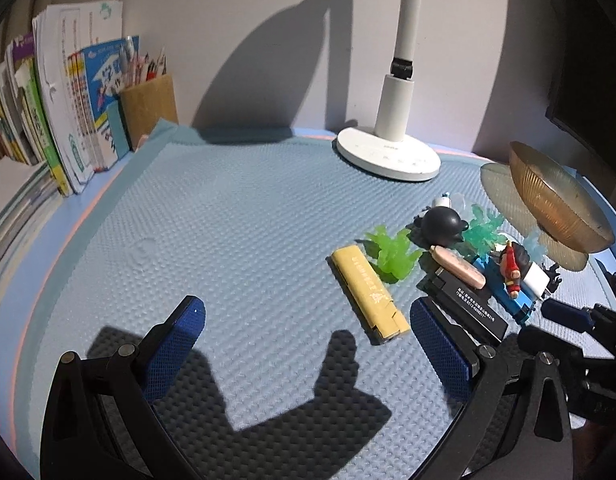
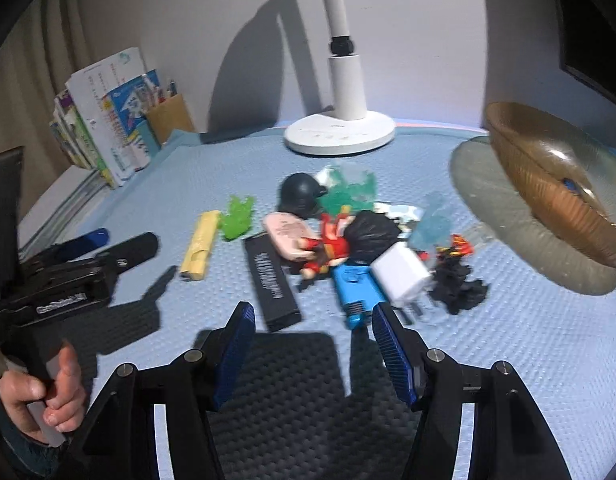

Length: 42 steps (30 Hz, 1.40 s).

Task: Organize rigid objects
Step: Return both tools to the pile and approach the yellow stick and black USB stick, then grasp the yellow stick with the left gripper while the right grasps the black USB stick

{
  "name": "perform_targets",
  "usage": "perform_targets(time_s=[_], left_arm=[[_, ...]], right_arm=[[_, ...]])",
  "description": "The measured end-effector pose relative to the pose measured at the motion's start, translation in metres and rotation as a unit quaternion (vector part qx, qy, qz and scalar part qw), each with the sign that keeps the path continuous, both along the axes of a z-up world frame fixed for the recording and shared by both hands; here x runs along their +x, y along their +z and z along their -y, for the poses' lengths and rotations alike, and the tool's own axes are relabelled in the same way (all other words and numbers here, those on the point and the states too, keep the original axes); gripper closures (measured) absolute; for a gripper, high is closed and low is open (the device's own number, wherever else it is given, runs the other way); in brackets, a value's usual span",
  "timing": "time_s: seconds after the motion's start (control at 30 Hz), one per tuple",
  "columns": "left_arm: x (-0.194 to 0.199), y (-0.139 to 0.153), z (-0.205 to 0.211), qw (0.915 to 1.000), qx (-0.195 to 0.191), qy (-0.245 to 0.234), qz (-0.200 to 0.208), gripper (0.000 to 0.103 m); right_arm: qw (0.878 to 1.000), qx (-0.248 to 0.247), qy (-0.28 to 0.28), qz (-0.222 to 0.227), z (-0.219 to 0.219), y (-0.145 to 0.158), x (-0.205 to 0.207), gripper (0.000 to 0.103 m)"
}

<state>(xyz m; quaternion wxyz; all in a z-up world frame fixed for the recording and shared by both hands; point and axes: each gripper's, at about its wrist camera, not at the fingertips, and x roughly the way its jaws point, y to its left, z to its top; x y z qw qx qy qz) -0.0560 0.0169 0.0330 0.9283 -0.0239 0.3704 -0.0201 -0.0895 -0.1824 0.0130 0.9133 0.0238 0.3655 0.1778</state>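
Both claws hover spread and empty over the blue mat (image 1: 236, 216): left gripper (image 1: 308, 344) near the yellow bar (image 1: 368, 294), right gripper (image 2: 310, 344) just short of the black bar (image 2: 273, 282) and blue block (image 2: 354, 294), toy pile beside amber bowl (image 2: 556, 196).

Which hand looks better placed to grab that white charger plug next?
Probably the right. The right gripper is open with the white charger just ahead of its fingers. The left gripper, also open, faces the yellow stick, with the charger off to its side.
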Motion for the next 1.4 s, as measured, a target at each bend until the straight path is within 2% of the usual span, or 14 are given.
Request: perform_targets(time_s=[0.1,0.23,0.4,0.57,0.6,0.63,0.67,0.8,0.83,1.17,1.2,1.3,1.37,1.4], left_arm=[[0.004,0.003,0.005,0.9999,0.007,-0.001,-0.015,0.001],[0.011,0.004,0.015,0.9992,-0.007,-0.02,-0.035,0.001],[0.028,-0.007,0.029,0.9973,0.004,-0.037,-0.063,0.025],[0.038,-0.019,0.036,0.9954,-0.013,-0.052,-0.08,0.026],[0.038,-0.021,0.038,0.9949,-0.008,-0.055,-0.084,0.029],[0.039,-0.023,0.04,0.9944,-0.005,-0.059,-0.088,0.043],[0.04,-0.025,0.042,0.9935,-0.005,-0.062,-0.095,0.049],[0.037,-0.021,0.038,0.9932,-0.018,-0.07,-0.092,0.078],[0.033,-0.02,0.037,0.9928,-0.016,-0.074,-0.093,0.08],[-0.031,-0.02,0.032,0.9811,-0.039,-0.159,-0.103,0.08],[-0.032,-0.02,0.033,0.9816,-0.037,-0.158,-0.101,0.077],[-0.028,-0.017,0.034,0.9789,-0.067,-0.158,-0.112,0.051],[-0.027,-0.016,0.04,0.9828,-0.039,-0.147,-0.105,0.048],[-0.027,-0.019,0.049,0.9842,-0.001,-0.145,-0.102,0.05]], right_arm=[[1.0,0.013,0.017,-0.021,-0.009,-0.001,0.004,0.044],[0.999,-0.017,0.025,-0.033,-0.024,-0.005,0.01,0.045],[0.997,-0.047,0.035,-0.043,-0.038,-0.008,0.023,0.052],[0.996,-0.069,0.037,-0.039,-0.05,-0.011,0.031,0.061],[0.996,-0.071,0.037,-0.04,-0.051,-0.011,0.033,0.063],[0.996,-0.077,0.035,-0.039,-0.053,-0.012,0.033,0.068],[0.995,-0.082,0.035,-0.035,-0.054,-0.012,0.033,0.074],[0.996,-0.066,0.043,-0.033,-0.049,-0.01,0.025,0.079],[0.996,-0.065,0.043,-0.034,-0.047,-0.01,0.021,0.079],[0.995,-0.068,0.047,-0.053,-0.007,-0.017,-0.048,0.079],[0.995,-0.066,0.046,-0.052,-0.007,-0.018,-0.049,0.078],[0.996,-0.057,0.04,-0.053,-0.012,-0.016,-0.044,0.066],[0.996,-0.068,0.032,-0.05,-0.018,-0.018,-0.039,0.066],[0.995,-0.084,0.03,-0.044,-0.024,-0.019,-0.039,0.066]])
